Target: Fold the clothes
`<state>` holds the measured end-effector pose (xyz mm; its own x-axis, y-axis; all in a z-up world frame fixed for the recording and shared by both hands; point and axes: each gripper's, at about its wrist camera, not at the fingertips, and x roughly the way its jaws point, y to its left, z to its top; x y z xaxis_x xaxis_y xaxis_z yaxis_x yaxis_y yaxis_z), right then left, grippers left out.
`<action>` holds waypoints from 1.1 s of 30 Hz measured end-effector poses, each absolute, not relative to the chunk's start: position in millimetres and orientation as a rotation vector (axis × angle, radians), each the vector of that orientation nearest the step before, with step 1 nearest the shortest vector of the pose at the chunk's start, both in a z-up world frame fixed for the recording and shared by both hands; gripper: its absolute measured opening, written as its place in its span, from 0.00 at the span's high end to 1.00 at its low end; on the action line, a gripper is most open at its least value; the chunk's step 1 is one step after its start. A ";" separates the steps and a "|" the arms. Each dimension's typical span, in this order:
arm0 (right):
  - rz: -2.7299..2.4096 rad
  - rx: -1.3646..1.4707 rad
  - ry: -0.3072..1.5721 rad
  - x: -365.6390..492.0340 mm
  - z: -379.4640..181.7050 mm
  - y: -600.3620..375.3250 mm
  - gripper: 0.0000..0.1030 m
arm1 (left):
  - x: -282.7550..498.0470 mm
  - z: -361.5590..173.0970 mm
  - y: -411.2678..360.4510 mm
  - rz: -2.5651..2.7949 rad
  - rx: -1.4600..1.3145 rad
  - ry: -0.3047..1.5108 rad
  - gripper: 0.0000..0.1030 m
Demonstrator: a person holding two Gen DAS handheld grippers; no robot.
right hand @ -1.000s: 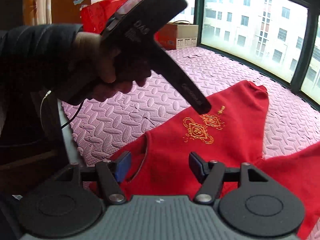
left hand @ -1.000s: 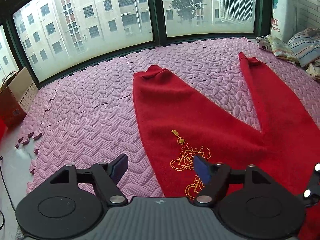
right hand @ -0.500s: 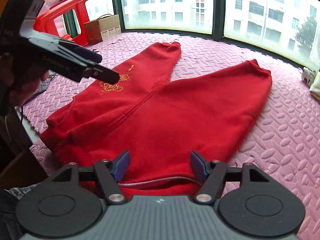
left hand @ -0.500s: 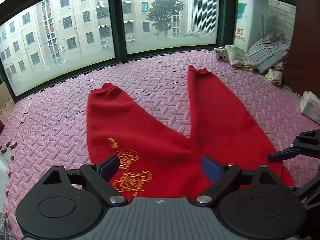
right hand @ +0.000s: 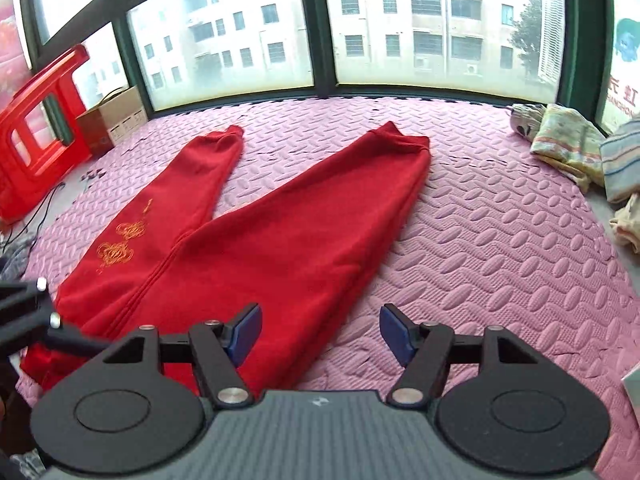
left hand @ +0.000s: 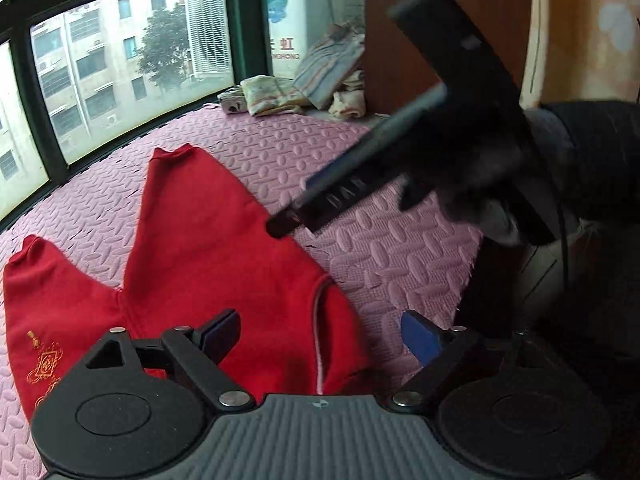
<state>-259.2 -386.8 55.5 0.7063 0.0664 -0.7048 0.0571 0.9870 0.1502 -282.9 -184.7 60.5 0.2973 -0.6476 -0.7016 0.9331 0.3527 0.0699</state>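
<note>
Left hand-held gripper point(left hand: 322, 334): jaws spread wide, nothing between them; it hangs above the waist end of the trousers at the lower middle of the left wrist view. Its left finger sits over red cloth, its right finger point(left hand: 420, 338) with the blue pad over bare mat.

Right hand-held gripper point(right hand: 320, 334): jaws spread wide and empty, at the lower middle of the right wrist view. Its left finger point(right hand: 246, 330) lies over the near edge of the trousers, its right finger over the mat; whether either pad touches the cloth I cannot tell.

Right hand-held gripper seen from the left wrist view point(left hand: 288, 222): a dark, blurred body slants in from the upper right of the frame, its tip over the right edge of the trousers; a gloved or dark-sleeved hand point(left hand: 480, 172) grips it, too blurred to tell more.

Red trousers point(right hand: 280, 240): laid flat on the mat with the two legs fanned apart in a V towards the windows, waist end nearest the grippers; gold embroidery point(right hand: 120, 244) on the left leg in the right wrist view.

Pink foam mat point(right hand: 500, 240): covers the floor under the trousers.

Pile of folded cloths point(right hand: 568, 144): at the right edge of the right wrist view, well apart from the trousers.

Cardboard box point(right hand: 112, 118) and red plastic stool point(right hand: 40, 128): at the left of the right wrist view, by the windows.
</note>
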 end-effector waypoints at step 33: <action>-0.304 0.376 0.809 -53.9 17.4 -484.3 0.90 | -209.8 92.3 -116.3 -1.078 0.033 0.770 0.88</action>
<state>-53.9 -484.3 17.4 0.6534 -0.1193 -0.7475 0.4019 0.8915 0.2091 -209.8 -116.3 92.3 0.2439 -0.7777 -0.5794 0.7999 0.4991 -0.3332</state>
